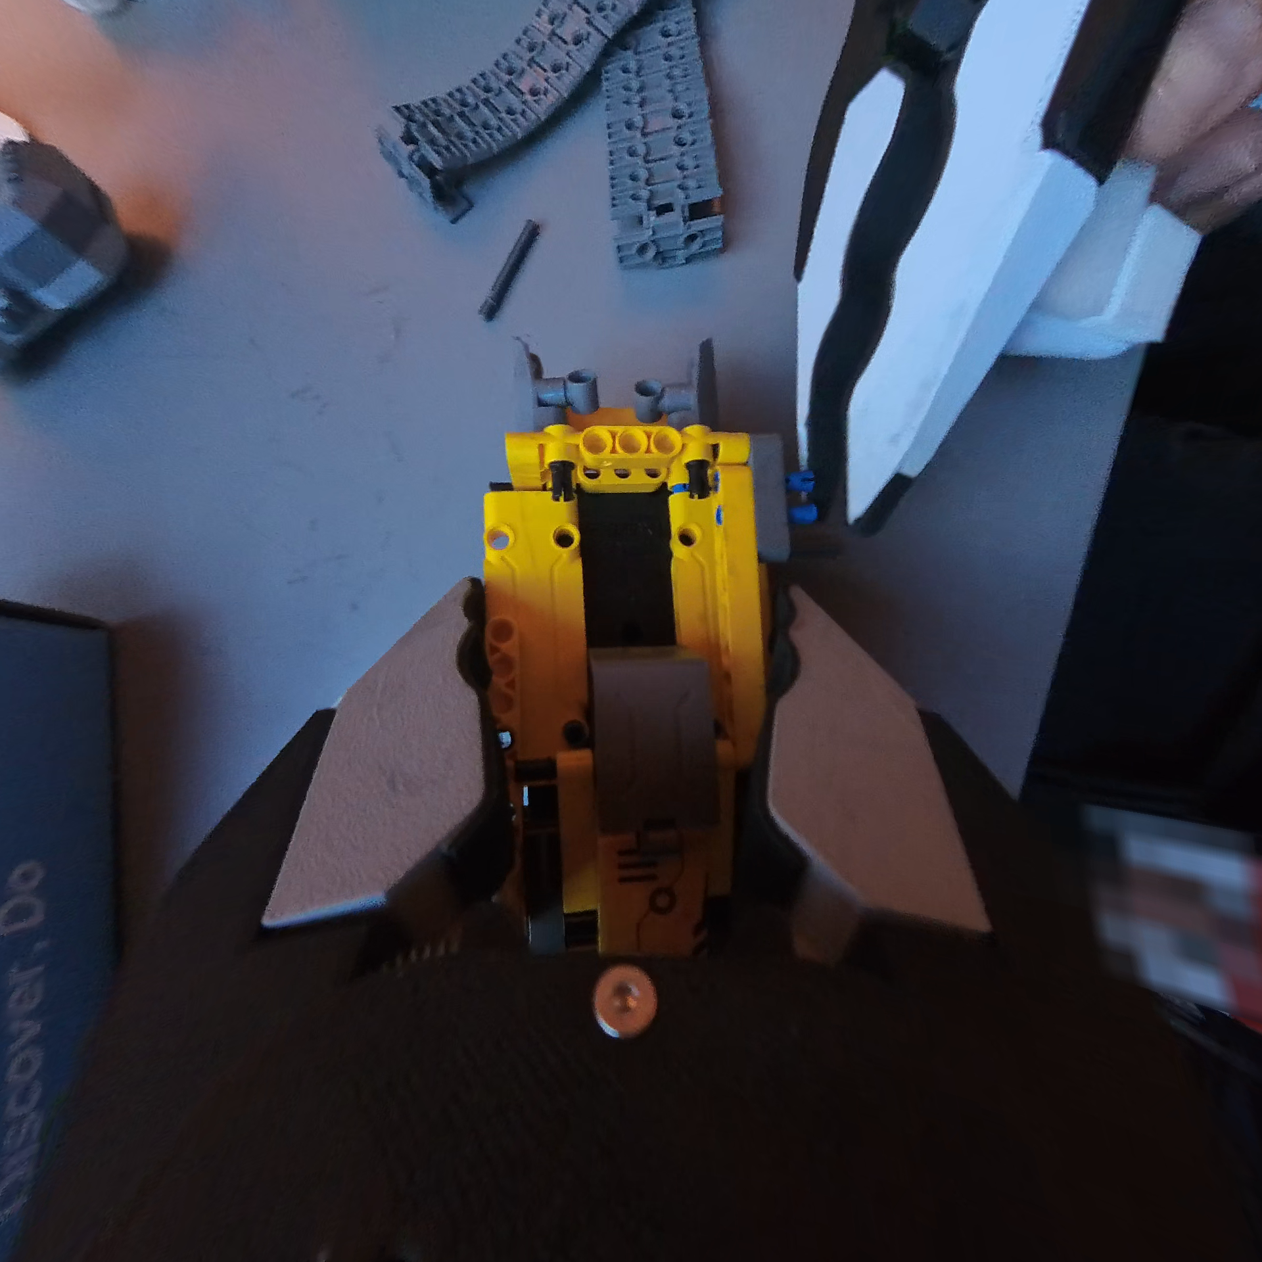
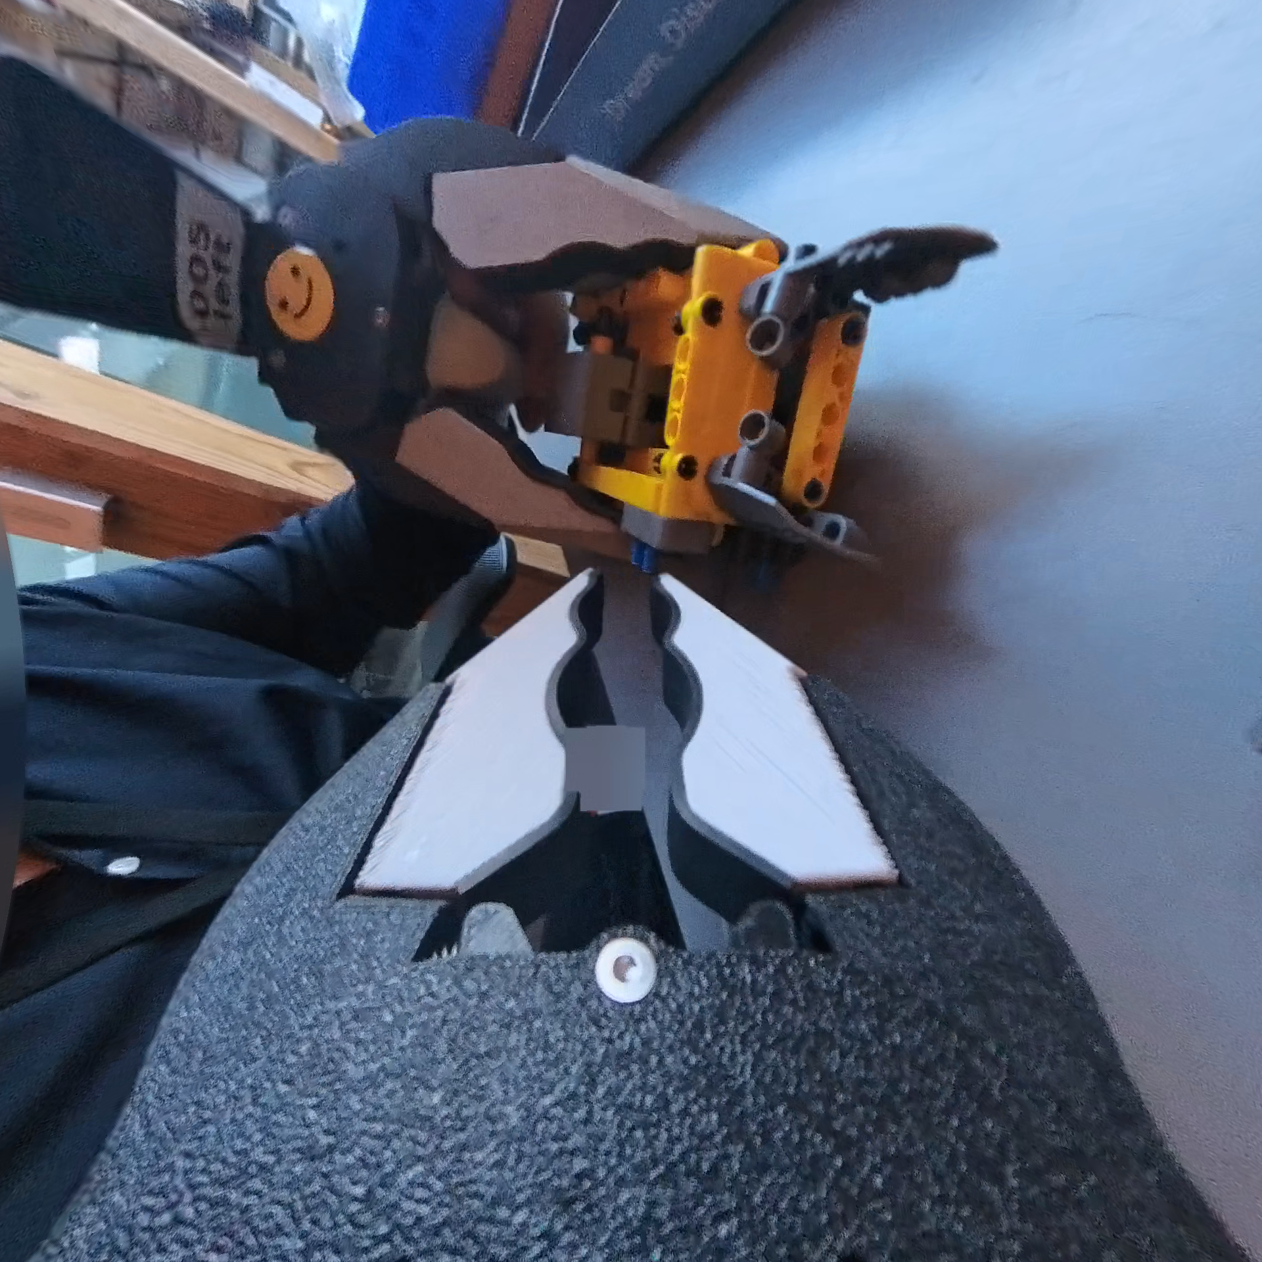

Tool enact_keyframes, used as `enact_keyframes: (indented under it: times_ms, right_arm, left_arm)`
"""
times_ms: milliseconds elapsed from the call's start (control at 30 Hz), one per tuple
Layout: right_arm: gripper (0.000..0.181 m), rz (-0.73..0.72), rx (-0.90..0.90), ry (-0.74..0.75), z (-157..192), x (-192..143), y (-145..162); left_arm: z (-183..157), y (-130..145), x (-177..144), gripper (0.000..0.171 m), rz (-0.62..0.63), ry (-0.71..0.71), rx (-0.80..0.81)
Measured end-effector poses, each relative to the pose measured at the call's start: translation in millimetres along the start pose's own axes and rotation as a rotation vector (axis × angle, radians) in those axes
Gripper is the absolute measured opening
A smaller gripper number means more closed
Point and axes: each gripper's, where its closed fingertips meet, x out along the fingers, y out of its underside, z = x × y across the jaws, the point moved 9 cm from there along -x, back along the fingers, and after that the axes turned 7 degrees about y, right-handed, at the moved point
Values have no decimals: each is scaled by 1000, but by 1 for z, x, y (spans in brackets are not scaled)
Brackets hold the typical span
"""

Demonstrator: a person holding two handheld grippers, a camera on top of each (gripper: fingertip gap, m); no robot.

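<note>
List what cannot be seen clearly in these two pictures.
- Rear of the yellow brick-built model, left wrist view: hidden between the left tool fingers.
- Right tool, right wrist view: a mosaic patch covers part of the gap between its fingers.
- Grey track strips, left wrist view: cut by the top edge.

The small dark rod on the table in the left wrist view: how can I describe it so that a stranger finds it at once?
Start at the yellow brick model clamped in the left gripper and look beyond its front end on the grey table. The small dark rod lies there alone, just before two grey track strips. Unlike those wide, studded strips, it is thin, plain and nearly black.
</note>
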Motion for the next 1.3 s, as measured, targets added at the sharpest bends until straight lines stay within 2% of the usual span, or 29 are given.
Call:
enact_keyframes:
  times_ms: [67, 167, 200, 233, 267, 367, 467, 600, 733, 767, 867, 1033, 1133, 1233, 1300]
  right_arm:
    - [4, -19, 27, -19, -3, 2, 0]
    - [7, -23, 90, -102, -7, 2, 2]
    - [0, -16, 85, -108, -9, 3, 3]
    - [4, -10, 86, -99, -11, 3, 4]
    - [19, -5, 88, -90, -12, 3, 4]
    - [14, -12, 75, -127, -6, 6, 3]
    - [12, -27, 57, -104, -6, 12, 2]
    - [12, -35, 119, -125, -10, 15, 2]
    - [14, 20, 46, -96, -9, 12, 4]
    - [2, 30, 38, -95, -9, 11, 5]
    - [1, 28, 48, -112, -12, 9, 5]
    - [6, 7, 33, -118, -9, 12, 4]
    - [2, -8, 28, -122, -8, 15, 0]
    - [0, -20, -37, -154, -3, 14, -2]
    - [0, 34, -103, -140, -1, 17, 0]
  left_arm:
    - [-1, 1, -1, 82, -7, -33, 8]
    - [-4, 1, -3, 82, -31, -47, 23]
    - [-5, 2, -4, 82, -45, -41, 30]
    - [-6, 2, -5, 82, -52, -39, 34]
    - [-6, 2, -6, 82, -64, -34, 41]
    - [-7, 3, -8, 82, -87, -17, 48]
    - [-7, 3, -7, 82, -79, -23, 40]
    - [-4, 5, -5, 82, -87, -4, 7]
    - [-8, 3, -4, 80, -80, -9, 52]
    - [-10, 1, -3, 79, -63, -37, 74]
    - [-12, -2, -2, 79, -65, -65, 108]
    - [-8, 1, -2, 80, -90, -29, 86]
    - [-6, 2, -3, 80, -95, -33, 69]
    - [-2, 3, -8, 80, -130, 15, 64]
    - [-1, 4, -8, 80, -119, 59, 109]
